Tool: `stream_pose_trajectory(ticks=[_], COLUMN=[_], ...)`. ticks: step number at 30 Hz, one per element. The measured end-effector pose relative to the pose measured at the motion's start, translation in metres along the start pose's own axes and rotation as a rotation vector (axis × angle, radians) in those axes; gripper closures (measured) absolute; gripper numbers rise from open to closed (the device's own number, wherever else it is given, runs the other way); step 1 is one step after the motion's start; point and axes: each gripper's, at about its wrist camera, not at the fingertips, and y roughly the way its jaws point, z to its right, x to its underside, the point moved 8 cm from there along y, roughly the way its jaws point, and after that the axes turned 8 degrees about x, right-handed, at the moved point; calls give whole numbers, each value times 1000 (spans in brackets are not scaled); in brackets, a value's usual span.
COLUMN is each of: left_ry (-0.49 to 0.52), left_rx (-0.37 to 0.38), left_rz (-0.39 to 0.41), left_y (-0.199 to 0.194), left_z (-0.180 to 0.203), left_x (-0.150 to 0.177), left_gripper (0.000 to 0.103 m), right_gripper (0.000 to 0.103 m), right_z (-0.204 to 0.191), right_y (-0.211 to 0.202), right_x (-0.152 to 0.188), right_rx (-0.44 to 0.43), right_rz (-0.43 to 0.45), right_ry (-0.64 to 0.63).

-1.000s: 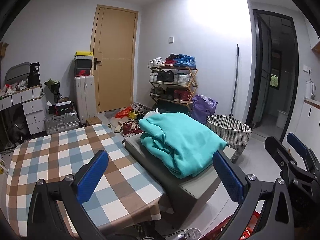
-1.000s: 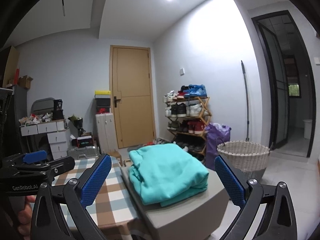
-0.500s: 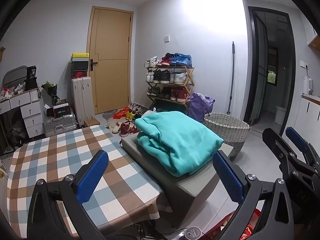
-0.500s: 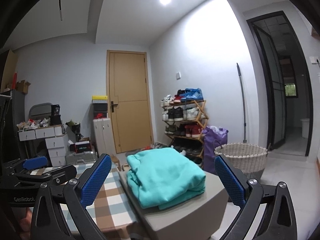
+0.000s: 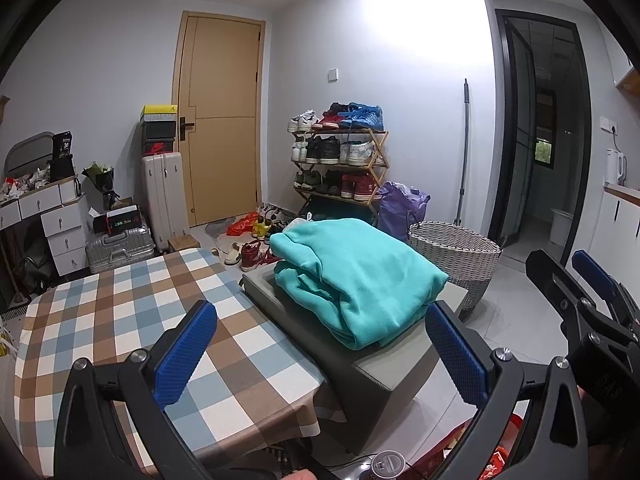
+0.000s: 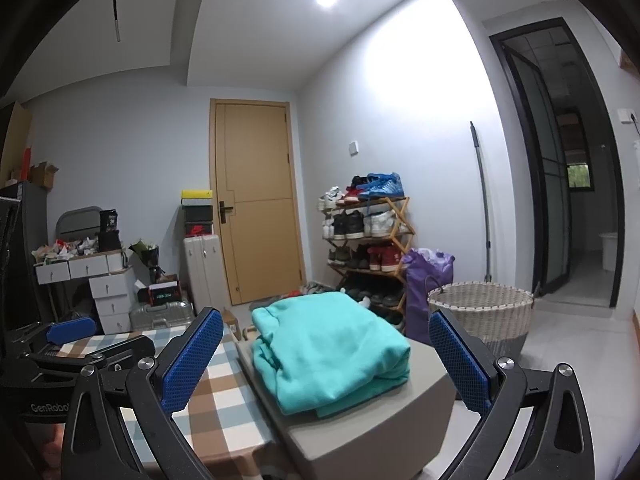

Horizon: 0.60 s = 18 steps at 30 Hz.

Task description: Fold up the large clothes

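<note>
Garment: a teal sweatshirt (image 5: 360, 276) lies in a compact, layered bundle on top of a grey ottoman (image 5: 404, 360), its rounded fold facing the grippers and its loose layered edges showing on the left side.
Where it sits: the ottoman stands touching the right edge of a table under a brown, blue and white checked tablecloth (image 5: 120, 320); a woven laundry basket (image 5: 456, 252) is on the floor just beyond it.
Left gripper (image 5: 320, 348): jaws spread wide, nothing between the blue pads (it hangs above the table's near corner, short of the bundle).
Right gripper (image 6: 324, 360): jaws equally wide, holding nothing; the sweatshirt shows framed between its two pads, ahead and lower.
Key relation: the bundle lies forward of both grippers and to the right of the left one; its long axis runs away from the cameras, toward the shoe rack (image 5: 340, 160). The right gripper looks the better lined up with it.
Stage: a sweatshirt bundled this way fits either a garment waiting to be spread out on the cloth or one already folded and set aside; the views do not settle which.
</note>
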Motion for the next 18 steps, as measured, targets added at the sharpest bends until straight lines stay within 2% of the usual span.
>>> stream_pose_trajectory(ticks=[18], left_ry=[1], left_rx=[-4], left_rz=[1], left_y=[3], left_z=[4], left_x=[-3], left_gripper=[1], right_gripper=[0], right_z=[-1], right_y=[-2], right_x=[-2], right_rx=[-10], right_rz=[8], right_ry=[2])
